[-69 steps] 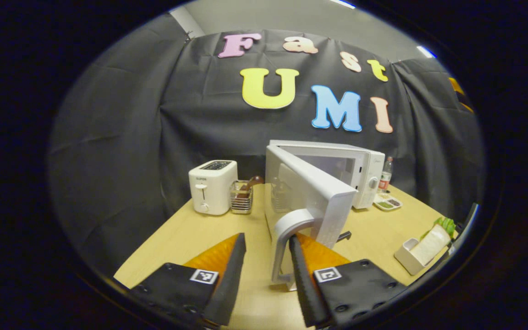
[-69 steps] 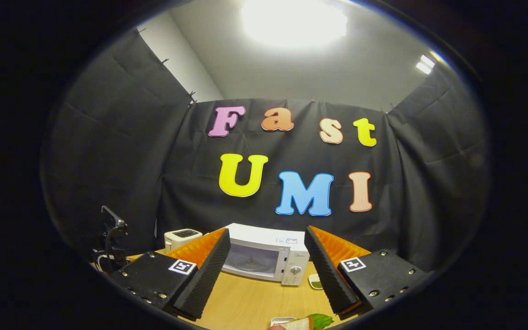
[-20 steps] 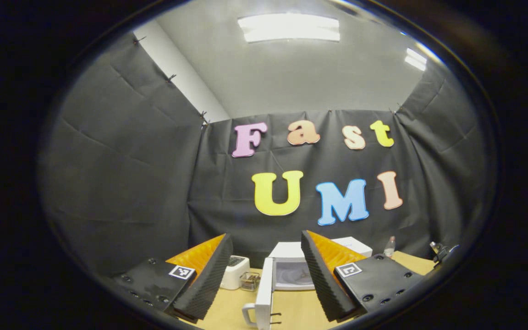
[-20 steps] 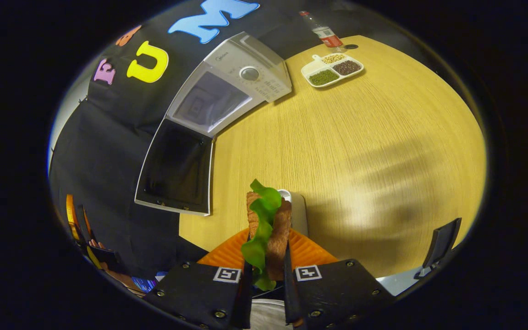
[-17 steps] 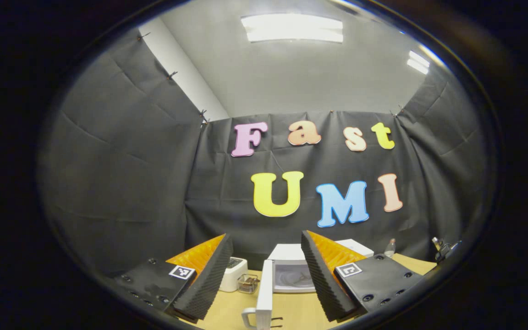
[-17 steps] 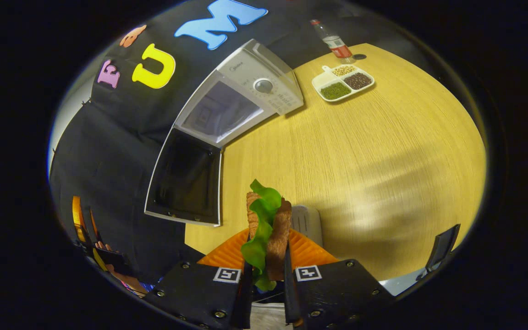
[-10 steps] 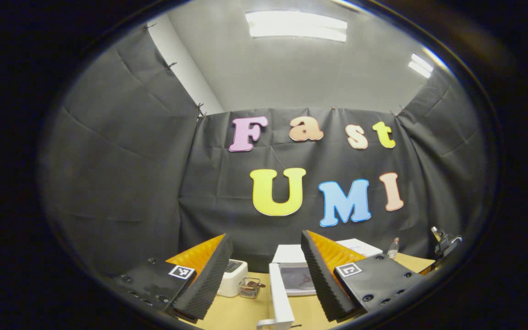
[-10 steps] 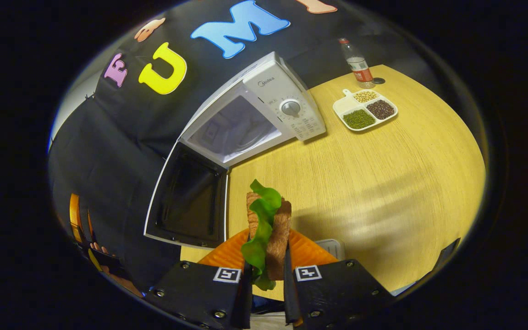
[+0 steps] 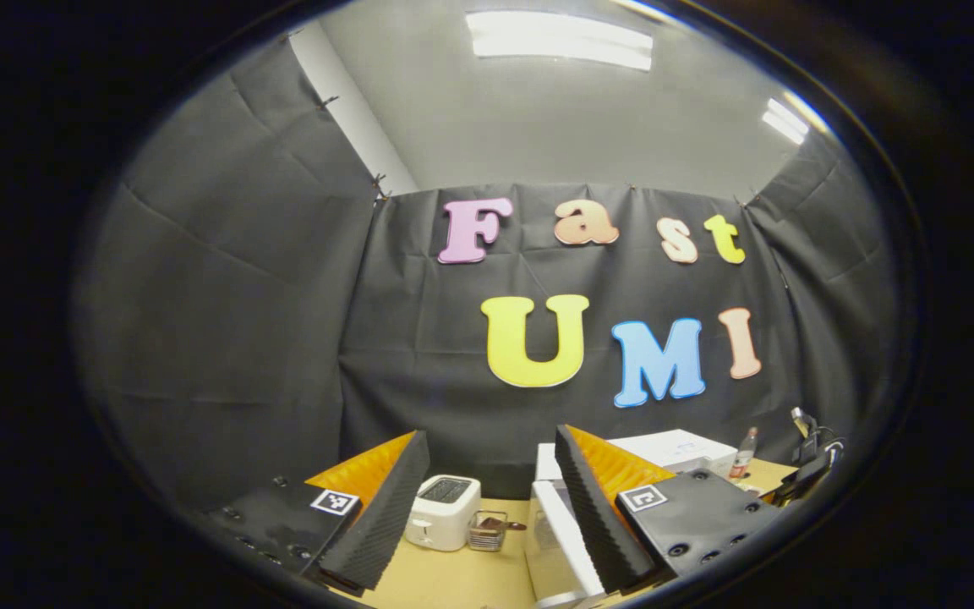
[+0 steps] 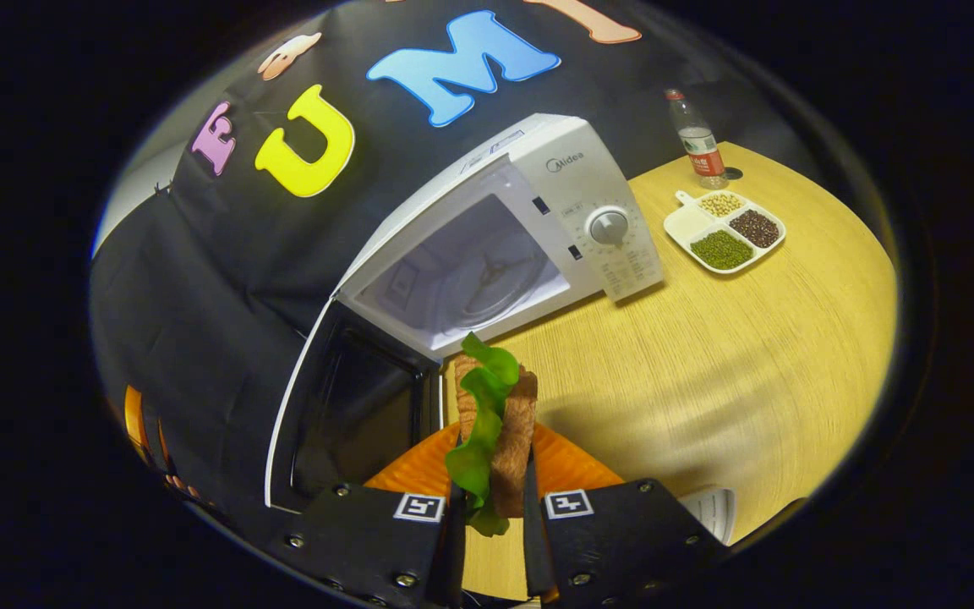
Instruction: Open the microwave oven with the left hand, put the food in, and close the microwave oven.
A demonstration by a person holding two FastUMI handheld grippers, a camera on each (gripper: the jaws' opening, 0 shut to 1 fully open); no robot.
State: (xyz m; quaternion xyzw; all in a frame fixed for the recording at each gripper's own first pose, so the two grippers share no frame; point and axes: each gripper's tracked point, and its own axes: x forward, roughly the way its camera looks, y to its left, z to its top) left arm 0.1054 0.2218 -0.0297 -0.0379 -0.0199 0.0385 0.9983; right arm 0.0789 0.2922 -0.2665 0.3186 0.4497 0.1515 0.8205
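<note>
I am clamping my right gripper (image 10: 491, 507) on the sandwich (image 10: 492, 427), both fingers pressing its bread faces so the lettuce leaf stands up between them; I judge a flat-sided grip like this is keeping the filling from sliding out while I am carrying it. The sandwich is hanging above the counter (image 10: 732, 355), just in front of the microwave oven (image 10: 529, 228), lined up with the open cavity (image 10: 470, 275) where the turntable is showing. The microwave door (image 10: 352, 414) is swung wide to the left of my right gripper, leaving the mouth free, which I take to be why I am approaching from this side. Beyond the oven a divided tray (image 10: 725, 231) of beans and a bottle (image 10: 697, 139) are sitting well apart from my path.

My left gripper (image 9: 487, 516) is spread wide and grasping nothing, raised and pointing at the booth wall, kept out of the way, I judge, until the door needs closing. Between its fingers I am seeing the toaster (image 9: 445, 512), a small wire basket (image 9: 487, 530) just beside it, and the edge of the open door (image 9: 563, 537) at its right finger.

The next move, as I judge it, calls for easing the sandwich forward through the opening and lowering it onto the turntable.
</note>
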